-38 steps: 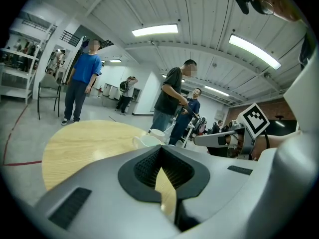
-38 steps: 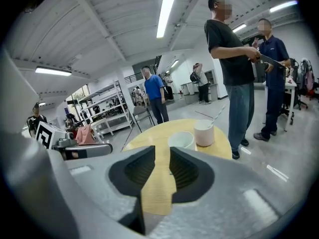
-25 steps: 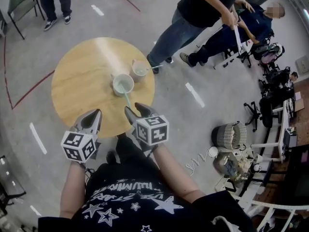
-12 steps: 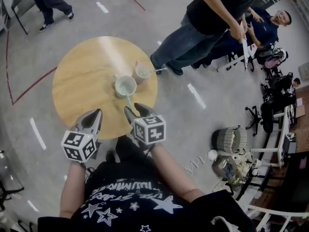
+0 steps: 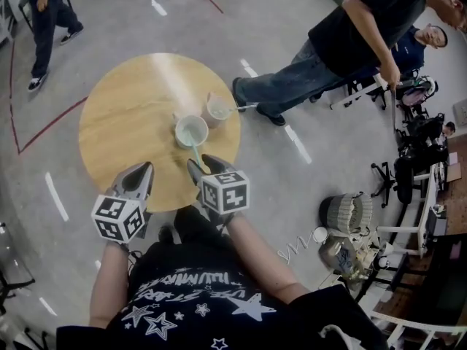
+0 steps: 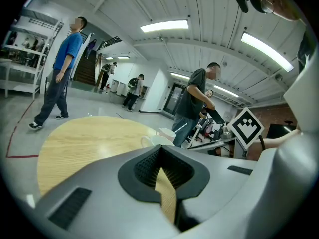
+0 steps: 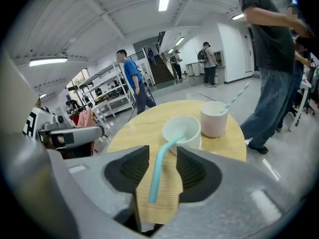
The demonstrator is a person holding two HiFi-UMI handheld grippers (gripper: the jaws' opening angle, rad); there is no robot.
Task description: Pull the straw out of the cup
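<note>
Right gripper [image 7: 162, 154]: we are holding it [image 5: 204, 165] over the table's near edge. Its jaws are standing wide and have just been closing a little. The straw is lying between the pads, which are not pressing it.
Straw [image 7: 160, 171]: pale blue and bent, it is leaning out of the cup toward us [image 5: 194, 150], its free end hanging between the right jaws.
Cup [image 7: 181, 131]: white and upright, it is sitting near the table's right rim [image 5: 190, 131].
Pink cup [image 5: 217, 109]: it is standing just beside the white one, on the far right. We cannot tell whether they are touching. Its striped straw [image 7: 238, 96] is slanting out over the rim.
Left gripper [image 6: 160, 151]: we are holding it over the near-left edge [image 5: 139, 177], jaws meeting at the tips with nothing between them.
Table [image 5: 124, 122]: round, with a pale wooden top. A broad stretch of wood is spreading left of the cups and beyond them.
Floor [image 5: 66, 210]: grey with white dashes and red lines, it is opening around the near-left side.
Bystander [image 5: 350, 42]: in a dark shirt and jeans, bending just past the right rim.
Person in blue [image 5: 44, 13]: standing well apart at the far left.
Basket [image 5: 346, 206]: sitting with desks and chairs, well apart on the right.
</note>
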